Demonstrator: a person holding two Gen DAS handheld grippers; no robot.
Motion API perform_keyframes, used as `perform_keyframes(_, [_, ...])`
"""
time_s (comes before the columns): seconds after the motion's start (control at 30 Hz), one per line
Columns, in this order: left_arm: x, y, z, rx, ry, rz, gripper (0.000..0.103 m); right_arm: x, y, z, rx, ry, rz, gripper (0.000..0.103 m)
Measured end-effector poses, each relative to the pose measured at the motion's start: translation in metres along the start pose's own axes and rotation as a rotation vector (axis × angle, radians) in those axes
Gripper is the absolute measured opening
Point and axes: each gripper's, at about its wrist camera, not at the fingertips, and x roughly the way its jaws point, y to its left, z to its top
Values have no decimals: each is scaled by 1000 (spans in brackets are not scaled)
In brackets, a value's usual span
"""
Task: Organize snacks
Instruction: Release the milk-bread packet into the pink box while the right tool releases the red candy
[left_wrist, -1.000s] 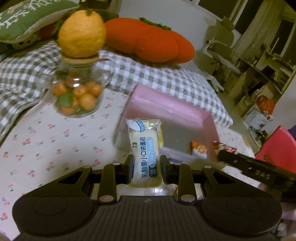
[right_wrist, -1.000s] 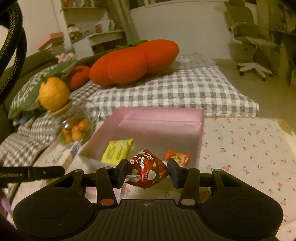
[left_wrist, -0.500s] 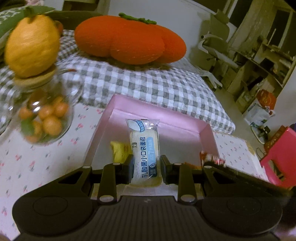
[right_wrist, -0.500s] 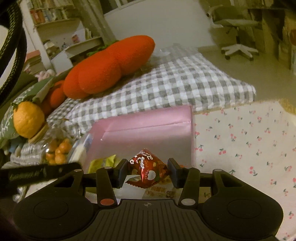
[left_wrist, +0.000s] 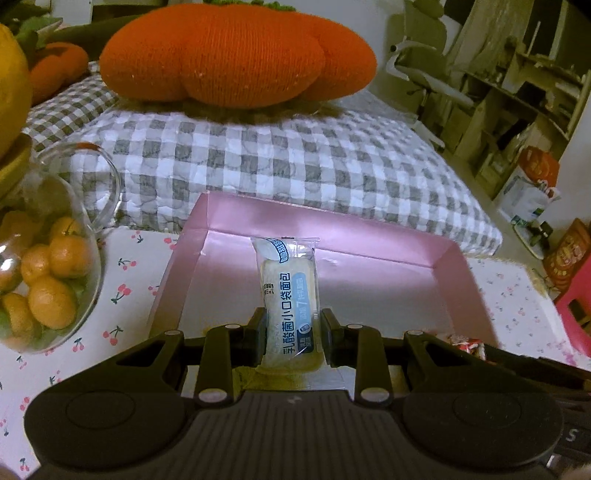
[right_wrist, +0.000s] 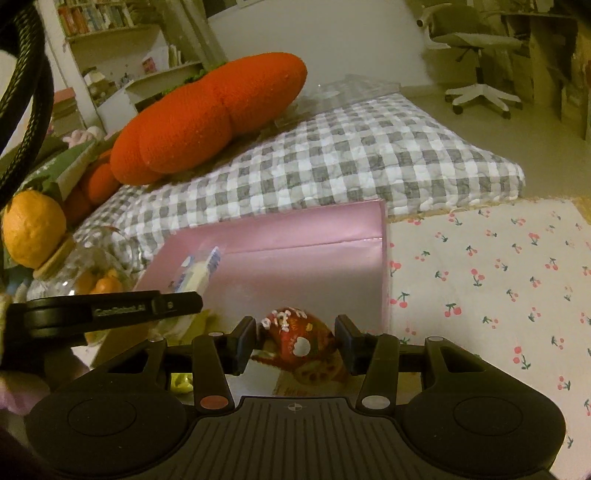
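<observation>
The left gripper (left_wrist: 290, 334) clamped a white bread packet (left_wrist: 286, 295) with blue print at lower centre of its own view, the packet standing upright between the jaws above the open pink box (left_wrist: 373, 236). In the right wrist view, the right gripper (right_wrist: 294, 343) pinched a red snack packet (right_wrist: 301, 338) at lower centre, just over the box's near edge, with a printed wrapper partly visible beneath it. The pink box sat on a cherry-print cloth (right_wrist: 491, 280) that filled the right half of that frame. A glass jar of small oranges (left_wrist: 44, 273) stood at the left edge of the left wrist view, beside the box. Behind the box lay a grey checked quilt (left_wrist: 280, 166), and on it, across the top of the frame, an orange pumpkin-shaped cushion (left_wrist: 236, 55).
</observation>
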Motion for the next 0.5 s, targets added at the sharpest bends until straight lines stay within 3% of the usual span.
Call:
perform_keyframes(0.23, [5,4,4,4,-15,-22,29,2,-1,0,-8,-6,-6,47])
perform_keyframes(0.3, [5,4,4,-2,-14,-25,42,0,0,0,-13,-2,-4,48])
perform_keyframes(0.4, [1,1,3,17,-19,-21,49,-3,0,1,-6,-4,0,66])
perform_keyframes(0.5, [-3,-3,1,34,-14,-19,55,-8,1,2,-6,-3,0,71])
